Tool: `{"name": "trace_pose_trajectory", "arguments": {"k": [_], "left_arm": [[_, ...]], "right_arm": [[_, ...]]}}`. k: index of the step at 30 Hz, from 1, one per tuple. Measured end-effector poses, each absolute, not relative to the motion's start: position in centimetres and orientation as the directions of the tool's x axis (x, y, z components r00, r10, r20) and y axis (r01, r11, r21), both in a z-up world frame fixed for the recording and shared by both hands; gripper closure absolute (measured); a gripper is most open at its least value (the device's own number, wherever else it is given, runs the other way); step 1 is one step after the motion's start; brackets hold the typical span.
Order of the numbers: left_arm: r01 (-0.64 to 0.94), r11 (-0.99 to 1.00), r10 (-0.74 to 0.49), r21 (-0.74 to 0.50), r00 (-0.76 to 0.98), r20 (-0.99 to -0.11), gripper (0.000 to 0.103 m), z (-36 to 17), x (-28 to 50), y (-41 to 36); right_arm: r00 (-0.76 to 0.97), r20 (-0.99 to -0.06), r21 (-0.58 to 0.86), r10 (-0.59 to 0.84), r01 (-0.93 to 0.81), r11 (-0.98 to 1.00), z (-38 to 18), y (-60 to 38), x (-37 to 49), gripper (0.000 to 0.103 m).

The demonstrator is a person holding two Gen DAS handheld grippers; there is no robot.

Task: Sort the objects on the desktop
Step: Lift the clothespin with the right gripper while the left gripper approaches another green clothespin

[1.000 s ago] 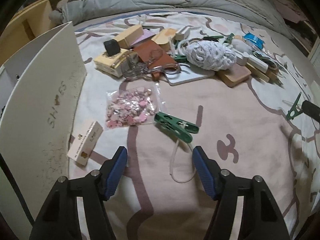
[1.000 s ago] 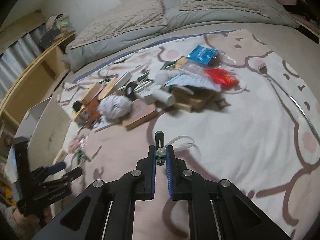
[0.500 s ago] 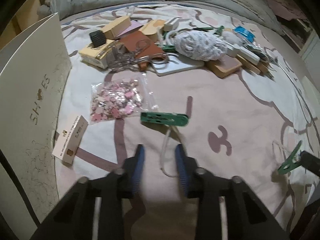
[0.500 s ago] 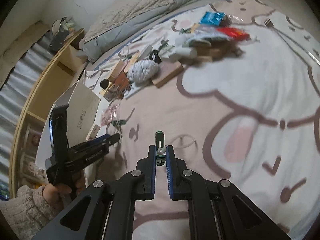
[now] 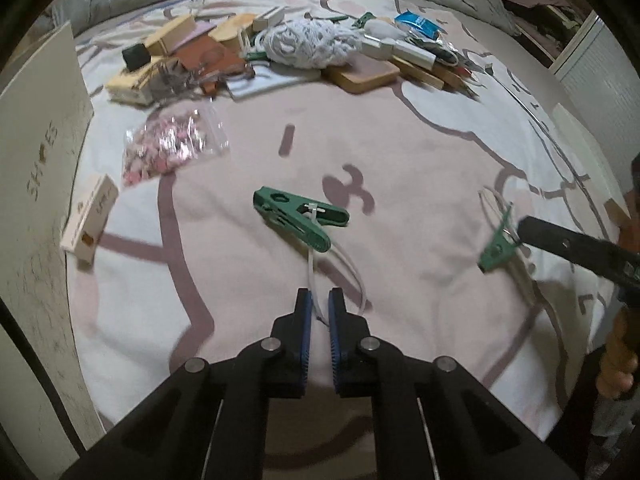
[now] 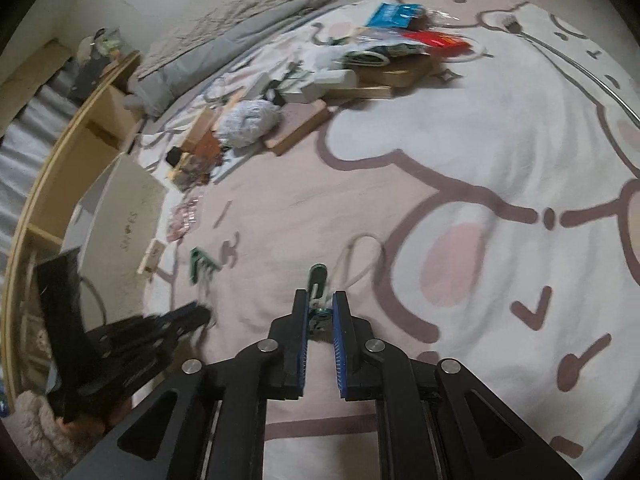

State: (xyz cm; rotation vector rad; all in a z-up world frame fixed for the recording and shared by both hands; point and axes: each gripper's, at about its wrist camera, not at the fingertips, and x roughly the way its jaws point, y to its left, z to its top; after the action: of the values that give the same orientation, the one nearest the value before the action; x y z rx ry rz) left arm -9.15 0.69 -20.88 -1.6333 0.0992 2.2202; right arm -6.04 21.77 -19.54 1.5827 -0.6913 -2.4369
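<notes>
A green clothes peg [image 5: 296, 218] with a white cord loop [image 5: 352, 276] tied to it hangs just ahead of my left gripper [image 5: 318, 302], which is shut on the cord. The peg also shows in the right wrist view [image 6: 200, 266]. My right gripper [image 6: 320, 304] is shut on a second green peg [image 6: 318, 284] with its own white loop [image 6: 360, 256]; this peg also shows at the right of the left wrist view [image 5: 496, 246]. Both are held above the bedspread.
A white shoe-box lid [image 5: 36, 184] stands at the left. A small carton [image 5: 90, 218] and a bag of pink pieces [image 5: 168, 148] lie near it. A pile of boxes, yarn [image 5: 308, 42] and packets lies at the back. A wooden shelf [image 6: 60, 168] stands at the far left.
My left gripper closed on the white cord and lifted the peg off the bedspread. My right gripper carried its peg leftward, nearer to the left gripper.
</notes>
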Motion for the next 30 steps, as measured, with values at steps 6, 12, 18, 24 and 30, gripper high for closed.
{"name": "trace_pose_trajectory", "arguments": {"k": [6,12,18,24,30], "left_arm": [[-0.316,-0.931,0.260,-0.184,-0.219,-0.940,0.094,-20.8,-8.3,-0.3],[-0.314,-0.941,0.206,-0.129,-0.227,-0.952,0.062,-20.0,-8.1,-0.7],[-0.310,-0.946,0.196,-0.098,-0.303,-0.933,0.050,-18.6,-8.8,-0.3],[-0.336,-0.941,0.157,-0.033,-0.348,-0.924,0.049,-19.5,-10.1,1.1],[-0.347,-0.938,0.106,0.010,-0.316,-0.943,0.049,-20.9,-10.9,1.3]], "right_arm": [[-0.413,-0.844,0.436,-0.342,-0.159,-0.886,-20.1,22.3,-6.1,0.088],[-0.384,-0.877,0.384,-0.287,-0.205,-0.900,-20.9,22.8,-6.1,0.086],[-0.368,-0.894,0.348,-0.257,-0.207,-0.914,-21.2,22.7,-6.0,0.084],[-0.370,-0.912,0.255,-0.176,-0.177,-0.950,-21.1,21.9,-6.0,0.057],[-0.376,-0.912,0.235,-0.163,-0.153,-0.960,-20.9,21.7,-6.0,0.045]]}}
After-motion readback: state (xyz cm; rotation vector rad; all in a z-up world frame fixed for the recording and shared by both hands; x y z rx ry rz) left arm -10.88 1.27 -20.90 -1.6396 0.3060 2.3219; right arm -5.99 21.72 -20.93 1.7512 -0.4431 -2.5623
